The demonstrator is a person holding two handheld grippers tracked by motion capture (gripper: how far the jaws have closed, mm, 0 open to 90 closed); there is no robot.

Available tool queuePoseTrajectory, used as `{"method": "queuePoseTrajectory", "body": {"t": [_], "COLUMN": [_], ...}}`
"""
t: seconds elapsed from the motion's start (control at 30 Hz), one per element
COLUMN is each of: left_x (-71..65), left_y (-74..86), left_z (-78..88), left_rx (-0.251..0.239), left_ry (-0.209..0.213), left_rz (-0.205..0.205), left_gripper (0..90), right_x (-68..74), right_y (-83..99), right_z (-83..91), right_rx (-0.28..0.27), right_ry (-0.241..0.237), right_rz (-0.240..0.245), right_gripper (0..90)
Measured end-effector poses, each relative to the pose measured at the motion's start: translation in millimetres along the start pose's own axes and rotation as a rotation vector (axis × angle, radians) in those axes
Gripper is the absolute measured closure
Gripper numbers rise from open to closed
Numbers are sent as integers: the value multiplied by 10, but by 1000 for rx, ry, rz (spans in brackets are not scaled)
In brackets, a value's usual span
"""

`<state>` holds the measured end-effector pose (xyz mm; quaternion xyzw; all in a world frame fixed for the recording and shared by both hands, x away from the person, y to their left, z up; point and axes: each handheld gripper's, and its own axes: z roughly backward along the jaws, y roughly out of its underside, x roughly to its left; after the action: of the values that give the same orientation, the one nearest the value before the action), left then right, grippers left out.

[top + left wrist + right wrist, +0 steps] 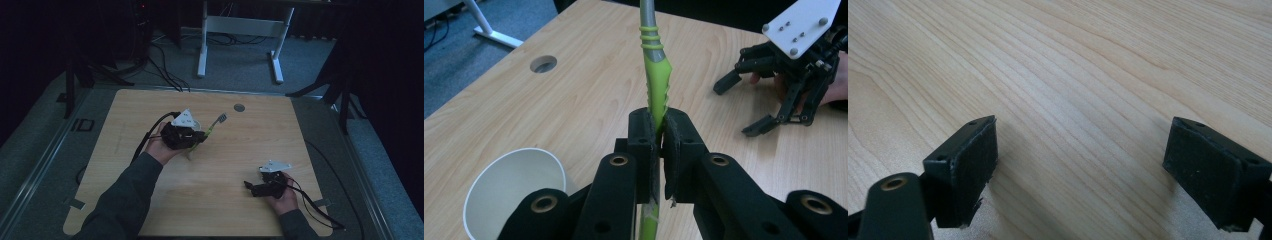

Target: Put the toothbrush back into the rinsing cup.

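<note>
My left gripper (659,117) is shut on the green handle of a toothbrush-like tool (657,80), whose grey neck runs up and away from the jaws. In the high view this gripper (200,137) is left of the table's middle, and the tool (215,124) points to the upper right. A white paper cup (514,185) lies on its side just beside the left jaws, mouth toward the camera. My right gripper (1083,150) stands open close over bare wood, nothing between its pads. It rests near the front right of the table (248,186) and shows open in the left gripper view (739,106).
The wooden table (150,105) has a round cable hole (239,107) at its far edge. A white desk frame (240,25) and cables stand on the floor behind. Cables trail from both grippers off the front edge.
</note>
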<state>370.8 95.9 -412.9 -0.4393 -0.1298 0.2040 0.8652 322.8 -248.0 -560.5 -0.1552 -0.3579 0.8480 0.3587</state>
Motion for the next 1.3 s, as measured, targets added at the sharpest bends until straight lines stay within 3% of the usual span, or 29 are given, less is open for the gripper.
{"method": "queuePoseTrajectory", "body": {"t": [0.23,0.43,1.3], "left_x": [25,54,102], "left_y": [42,90,73], "left_z": [11,0,94], "left_rx": [-41,-44,-169], "left_ry": [-12,-20,-101], "left_rz": [26,37,77], "left_gripper": [835,835,834], "right_x": [0,0,0], "right_y": [0,0,0], "right_z": [0,0,0], "right_rx": [0,0,0], "right_ry": [0,0,0], "right_rz": [0,0,0], "right_gripper": [136,135,135]}}
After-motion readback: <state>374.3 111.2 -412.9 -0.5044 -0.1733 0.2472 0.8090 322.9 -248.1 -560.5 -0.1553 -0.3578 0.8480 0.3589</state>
